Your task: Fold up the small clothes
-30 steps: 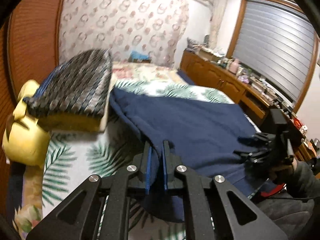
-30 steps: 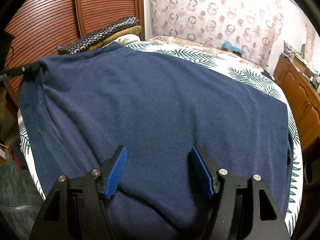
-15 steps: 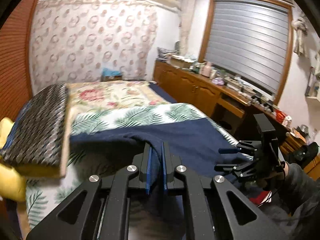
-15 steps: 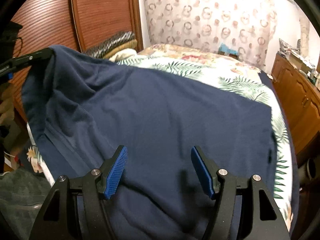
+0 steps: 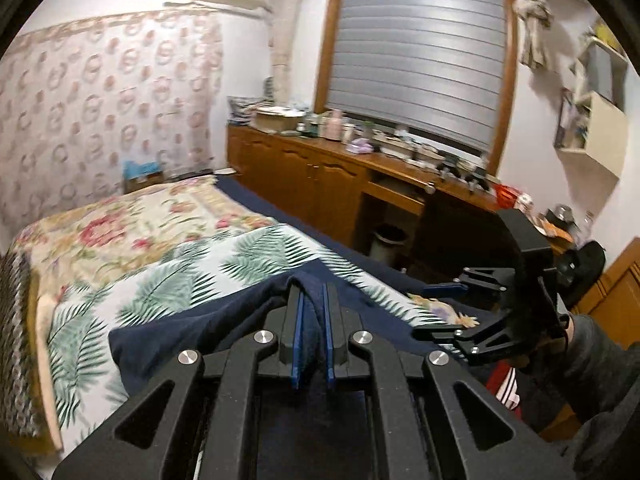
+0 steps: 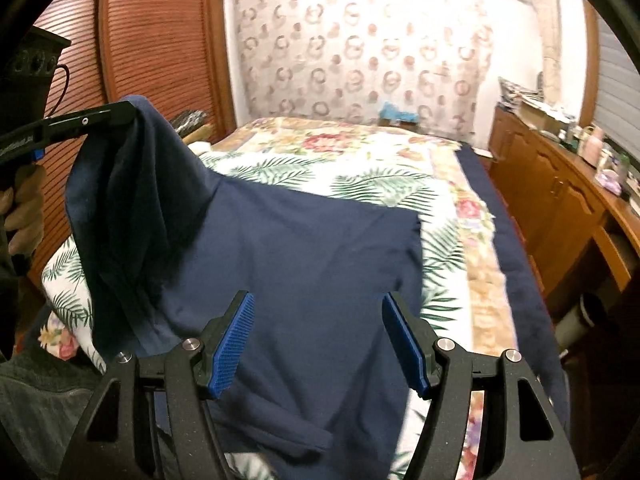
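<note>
A navy blue garment (image 6: 304,264) lies partly on the bed's leaf-print cover (image 6: 380,184). My left gripper (image 5: 313,300) is shut on one edge of it and holds that edge lifted well above the bed; it shows at the upper left of the right wrist view (image 6: 128,114), with cloth (image 5: 192,332) hanging down from it. My right gripper (image 6: 318,320) is open and empty, hovering over the near part of the garment. It also appears at the right of the left wrist view (image 5: 444,312).
A wooden sideboard (image 5: 320,176) with clutter runs along the bed's right side under a shuttered window (image 5: 416,64). A slatted wooden wardrobe (image 6: 160,52) stands left of the bed. A patterned cushion (image 5: 16,320) lies at the bed's left edge. A bin (image 5: 386,240) stands beside the sideboard.
My left gripper has raised the garment's edge higher and swung it rightward over the bed, pulling the cloth off the far side. My right gripper stayed open over the garment.
</note>
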The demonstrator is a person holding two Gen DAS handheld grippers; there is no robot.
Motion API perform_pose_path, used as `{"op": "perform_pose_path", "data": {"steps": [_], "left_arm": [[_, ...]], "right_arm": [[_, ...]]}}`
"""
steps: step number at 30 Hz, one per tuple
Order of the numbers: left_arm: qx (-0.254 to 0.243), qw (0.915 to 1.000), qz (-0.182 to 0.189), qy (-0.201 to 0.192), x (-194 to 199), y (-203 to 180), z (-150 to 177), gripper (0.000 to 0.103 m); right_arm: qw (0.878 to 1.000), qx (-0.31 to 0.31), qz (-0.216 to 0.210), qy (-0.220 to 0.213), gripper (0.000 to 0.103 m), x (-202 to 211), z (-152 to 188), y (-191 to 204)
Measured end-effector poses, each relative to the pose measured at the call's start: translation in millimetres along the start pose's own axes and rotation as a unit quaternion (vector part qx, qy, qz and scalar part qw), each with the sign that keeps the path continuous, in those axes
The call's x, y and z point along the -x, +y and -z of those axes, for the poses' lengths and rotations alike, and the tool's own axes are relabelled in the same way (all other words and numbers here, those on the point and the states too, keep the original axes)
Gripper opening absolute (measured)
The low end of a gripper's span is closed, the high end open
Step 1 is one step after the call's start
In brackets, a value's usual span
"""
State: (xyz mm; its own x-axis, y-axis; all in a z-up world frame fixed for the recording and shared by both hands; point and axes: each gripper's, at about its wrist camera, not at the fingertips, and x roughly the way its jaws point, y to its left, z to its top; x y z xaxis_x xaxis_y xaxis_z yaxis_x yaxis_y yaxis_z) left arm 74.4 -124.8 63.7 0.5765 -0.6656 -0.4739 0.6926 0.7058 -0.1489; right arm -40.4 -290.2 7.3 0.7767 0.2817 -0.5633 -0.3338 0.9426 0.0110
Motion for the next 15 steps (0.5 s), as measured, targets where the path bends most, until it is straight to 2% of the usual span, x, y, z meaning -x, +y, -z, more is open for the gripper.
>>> {"op": "perform_pose_path", "data": {"steps": [4,6,8,11,13,14,15], "left_arm": [[-0.007,0.9998,0.010,0.018,-11.2,-16.6,-4.7,0.010],[-0.004,0.9996,0.008,0.028,-19.1,-18.7,-1.0,0.014],[0.003,0.9992,0.020,0.034,-20.8,-15.3,4.9,0.039],[0.009,0.9992,0.008,0.038,-15.7,-7.5,15.4,0.052],[0.013,0.9991,-0.005,0.041,-18.0,-6.5,18.6,0.056],[0.016,0.9989,-0.012,0.042,-16.4,-1.2,22.1,0.065],[0.020,0.9987,-0.023,0.041,-15.2,4.6,26.2,0.070]], "right_arm": [[1.000,-0.010,0.008,-0.007,0.068,7.5,4.0,1.2],[1.000,-0.012,0.009,-0.006,0.068,8.1,6.7,4.3],[1.000,-0.014,0.008,-0.005,0.068,6.7,9.1,7.5],[1.000,-0.013,0.005,-0.003,0.068,1.2,6.1,9.1],[1.000,-0.013,0.000,-0.002,0.068,-2.8,3.7,7.8],[1.000,-0.013,-0.002,-0.002,0.068,-3.6,1.1,4.0],[1.000,-0.012,-0.005,-0.001,0.068,-6.6,-1.1,3.1]]}}
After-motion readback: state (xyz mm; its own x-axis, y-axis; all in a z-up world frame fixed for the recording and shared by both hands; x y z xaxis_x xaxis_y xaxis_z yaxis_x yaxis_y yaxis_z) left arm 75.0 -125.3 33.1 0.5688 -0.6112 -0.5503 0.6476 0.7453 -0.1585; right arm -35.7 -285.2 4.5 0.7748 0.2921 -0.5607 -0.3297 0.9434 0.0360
